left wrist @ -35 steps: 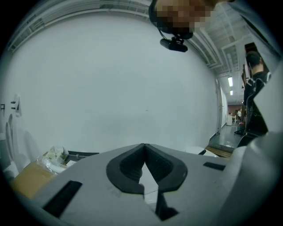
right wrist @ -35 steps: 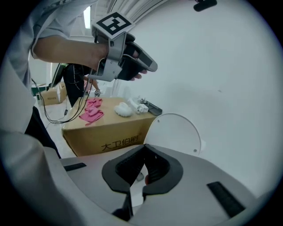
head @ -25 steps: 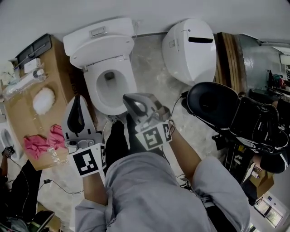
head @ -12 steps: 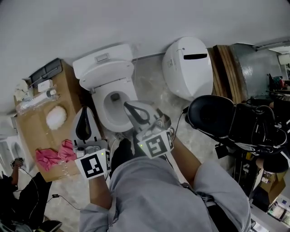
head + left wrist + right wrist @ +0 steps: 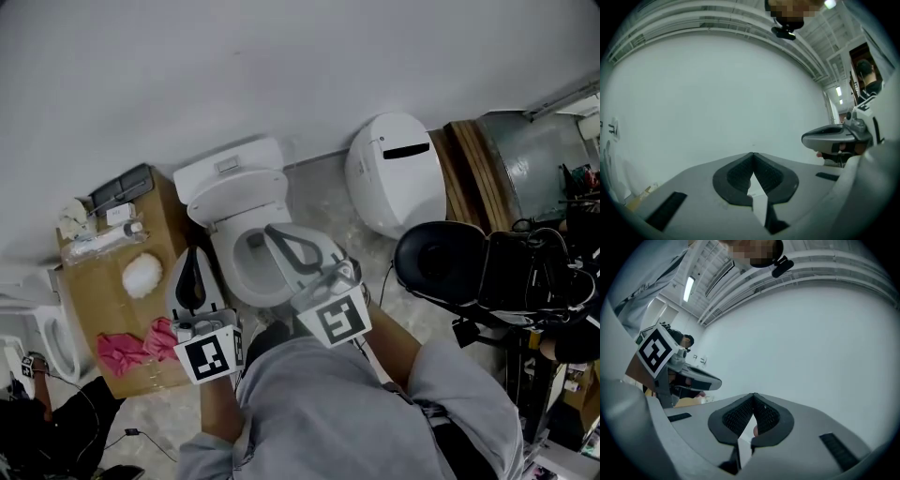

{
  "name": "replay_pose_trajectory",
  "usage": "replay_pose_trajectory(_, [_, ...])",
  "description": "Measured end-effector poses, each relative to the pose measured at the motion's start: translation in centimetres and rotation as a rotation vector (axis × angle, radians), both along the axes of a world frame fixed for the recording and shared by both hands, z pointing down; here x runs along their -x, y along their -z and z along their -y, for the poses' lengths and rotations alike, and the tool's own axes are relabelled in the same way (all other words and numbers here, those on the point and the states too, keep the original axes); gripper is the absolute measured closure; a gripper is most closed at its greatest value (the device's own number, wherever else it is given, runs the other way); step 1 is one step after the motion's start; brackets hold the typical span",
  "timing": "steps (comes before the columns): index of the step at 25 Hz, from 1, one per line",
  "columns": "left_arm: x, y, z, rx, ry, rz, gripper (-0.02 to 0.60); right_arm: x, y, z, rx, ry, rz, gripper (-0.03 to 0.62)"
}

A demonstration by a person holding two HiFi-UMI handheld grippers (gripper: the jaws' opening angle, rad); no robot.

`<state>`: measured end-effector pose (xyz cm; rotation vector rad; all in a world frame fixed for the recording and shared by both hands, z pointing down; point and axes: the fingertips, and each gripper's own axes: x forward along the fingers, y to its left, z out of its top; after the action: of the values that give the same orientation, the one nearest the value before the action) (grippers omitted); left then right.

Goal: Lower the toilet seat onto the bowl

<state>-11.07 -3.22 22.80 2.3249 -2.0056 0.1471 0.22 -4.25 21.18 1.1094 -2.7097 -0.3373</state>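
Note:
A white toilet stands against the wall in the head view. Its tank (image 5: 230, 167) is at the back, and the seat and lid (image 5: 239, 199) look raised against it. The bowl (image 5: 246, 267) is uncovered below. My right gripper (image 5: 271, 229) is shut and empty, and its tip hangs over the bowl's right side. To the left of the bowl, my left gripper (image 5: 195, 250) is also shut and empty. Both gripper views face the bare white wall, with the left gripper (image 5: 752, 155) and the right gripper (image 5: 753, 396) each closed at the tips. Neither touches the seat.
A second white toilet unit (image 5: 398, 173) lies to the right, with wooden boards (image 5: 469, 155) behind it. A black office chair (image 5: 450, 262) stands at right. At left, a cardboard box (image 5: 89, 300) carries a pink cloth (image 5: 141, 342), a white fluffy pad (image 5: 142, 275) and small items.
The head view has tilted up, so the toilet sits lower in the frame. Both grippers have come closer to the toilet, and the right one now reaches over the bowl. Both stayed shut.

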Motion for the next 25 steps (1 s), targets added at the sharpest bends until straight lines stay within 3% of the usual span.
replay_pose_trajectory(7, [0.6, 2.4, 0.1, -0.016, 0.02, -0.003, 0.581, -0.8, 4.3, 1.5, -0.017, -0.042, 0.09, 0.595])
replay_pose_trajectory(13, [1.0, 4.6, 0.3, -0.052, 0.043, -0.004, 0.58, -2.4, 6.6, 2.6, 0.008, -0.099, 0.235, 0.595])
replay_pose_trajectory(25, [0.9, 5.8, 2.7, -0.053, 0.053, -0.003, 0.58, -3.5, 5.7, 5.7, 0.072, -0.133, 0.247, 0.597])
